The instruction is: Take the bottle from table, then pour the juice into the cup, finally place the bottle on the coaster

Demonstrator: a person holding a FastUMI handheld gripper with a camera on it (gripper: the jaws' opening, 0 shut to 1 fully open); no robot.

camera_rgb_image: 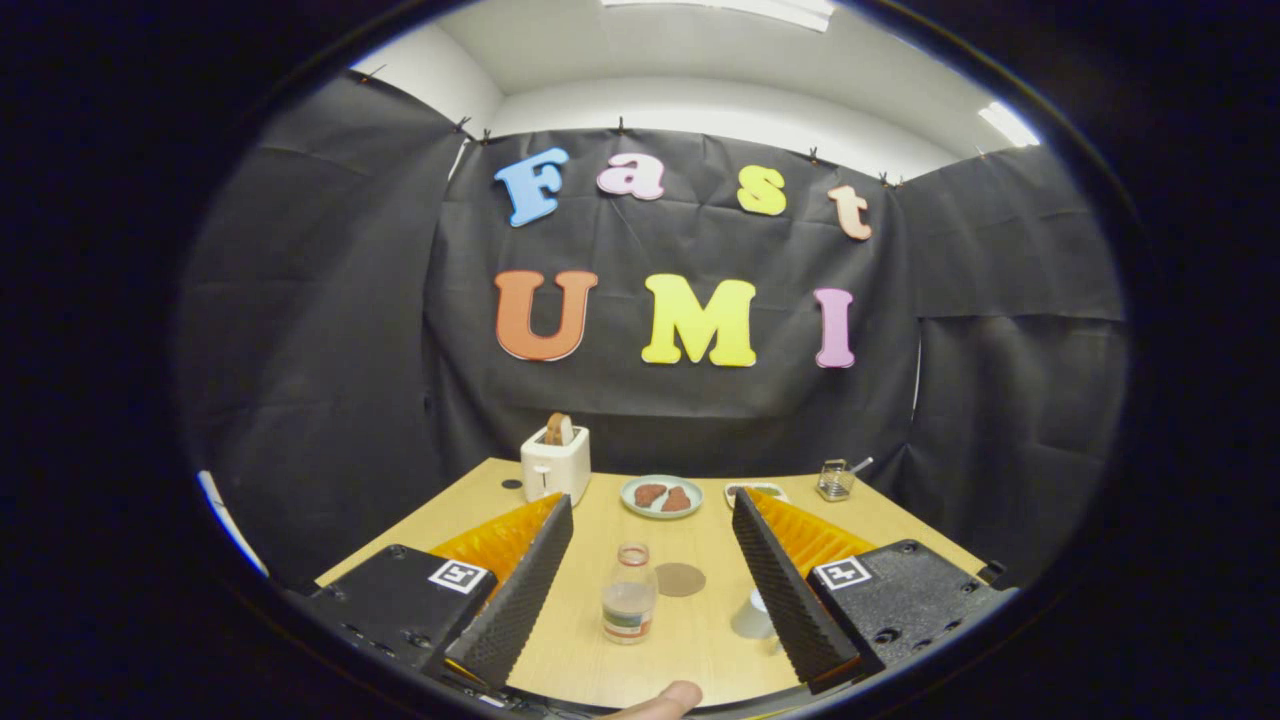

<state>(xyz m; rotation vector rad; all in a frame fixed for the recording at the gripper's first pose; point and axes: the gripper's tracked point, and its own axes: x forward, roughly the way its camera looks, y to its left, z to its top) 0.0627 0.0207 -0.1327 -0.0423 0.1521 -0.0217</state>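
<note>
- Fingertip (665,700) of a person shows nearest the camera, below the gap between the gripper's fingers.
- Gripper (652,580) fingers stand wide apart and hold nothing.
- Bottle (628,595) stands upright on the wooden table (600,660), between the fingers, touching neither.
- Coaster (680,579), round and brown, lies flat just beyond the bottle.
- Cup (752,615) stands beside the right finger, partly hidden by it.
- Beyond the fingers: toaster (556,463) with a slice of bread, plate (661,496) with food, second small dish (755,490), glass jar (834,480).
</note>
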